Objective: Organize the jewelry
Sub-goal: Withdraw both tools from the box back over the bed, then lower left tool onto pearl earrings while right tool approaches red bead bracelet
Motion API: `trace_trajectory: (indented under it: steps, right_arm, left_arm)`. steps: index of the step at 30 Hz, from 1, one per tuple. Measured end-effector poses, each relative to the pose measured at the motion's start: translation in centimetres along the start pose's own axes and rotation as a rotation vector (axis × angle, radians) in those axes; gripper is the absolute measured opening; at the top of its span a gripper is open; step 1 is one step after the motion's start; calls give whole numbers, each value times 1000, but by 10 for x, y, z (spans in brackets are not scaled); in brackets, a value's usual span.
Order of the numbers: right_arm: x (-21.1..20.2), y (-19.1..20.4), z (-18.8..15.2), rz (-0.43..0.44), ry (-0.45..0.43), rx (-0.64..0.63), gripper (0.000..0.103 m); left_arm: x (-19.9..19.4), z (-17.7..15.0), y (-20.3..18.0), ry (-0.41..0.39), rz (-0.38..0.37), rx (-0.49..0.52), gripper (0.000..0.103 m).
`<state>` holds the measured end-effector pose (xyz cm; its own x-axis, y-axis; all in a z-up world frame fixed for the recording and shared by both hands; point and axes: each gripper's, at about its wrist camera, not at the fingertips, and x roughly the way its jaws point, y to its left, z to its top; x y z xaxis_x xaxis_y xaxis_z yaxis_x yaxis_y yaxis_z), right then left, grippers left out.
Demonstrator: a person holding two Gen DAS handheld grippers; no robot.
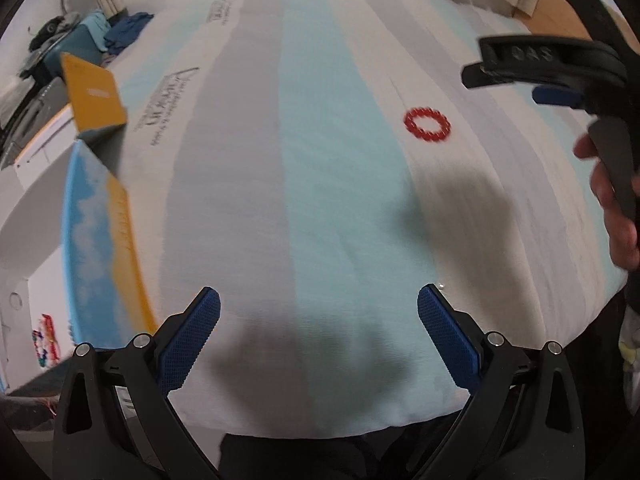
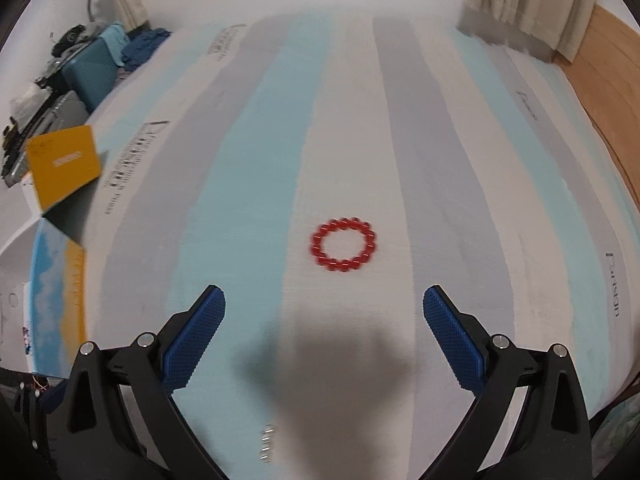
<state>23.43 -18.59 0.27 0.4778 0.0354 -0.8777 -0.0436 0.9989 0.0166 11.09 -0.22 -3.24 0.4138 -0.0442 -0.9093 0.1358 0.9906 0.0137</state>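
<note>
A red beaded bracelet (image 2: 344,244) lies flat on the striped bed cover (image 2: 256,184), just beyond my right gripper (image 2: 324,308), which is open and holds nothing. From the left wrist the same red bracelet (image 1: 427,124) sits far ahead to the right. My left gripper (image 1: 319,312) is open over the cover with nothing between its blue pads. The right gripper (image 1: 516,80) shows at that view's right edge, held by a hand (image 1: 612,200). An open box with a yellow lid (image 1: 94,96) stands at the left; colourful beads (image 1: 46,340) lie inside it.
A few small silver pieces (image 2: 266,442) lie on the cover near my right gripper. Suitcases and clothes (image 2: 92,64) are piled at the far left by the wall. Curtains (image 2: 532,4) hang at the far right. The bed's near edge (image 1: 320,428) runs under my left gripper.
</note>
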Motion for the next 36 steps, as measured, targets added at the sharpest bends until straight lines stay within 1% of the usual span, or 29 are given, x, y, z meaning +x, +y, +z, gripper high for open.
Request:
trace_trajectory:
  steps: [3,6,8,10,11,13,16,19,22,25,30,32,36]
  right_arm:
    - [22,-16,3,-10,22,13,95]
    - [44,-29,7,-12,51,31,95]
    - [58,-36,8,-12,67,36,95]
    - [75,-43,10,-22,87,37,94]
    - [82,-44,11,-20,95,37,92]
    - [94,-48,13,-27,104,36,91]
    - [111,-53,17,-33,122,51,91]
    - [126,-55,20,-44,140,56,90]
    - [143,-58,21,-48,163,69,90]
    - [162,-61,21,-37,196,100,85]
    - [172,-59,22,-45,188,120,85]
    - [174,-57,23,-50,182,121,85]
    - [174,-48,23,-73,176,86,81]
  left_arm:
    - [19,-6,-19,30,-14,4,97]
    - [34,-11,-35,43,0,24,97]
    - [42,-14,-42,52,-6,22,97]
    - [52,-18,-47,64,-13,24,97]
    - [58,-20,-51,63,-1,29,97]
    - [65,-23,-56,61,9,29,97]
    - [82,-27,-61,89,-2,23,97]
    - [93,-28,-61,92,15,20,97]
    - [102,-26,-60,103,12,11,97]
    - [110,-28,-64,107,22,26,97]
    - [117,-30,-62,100,17,12,98]
    - [119,-27,-64,101,17,11,96]
    - [119,-24,-67,98,11,17,90]
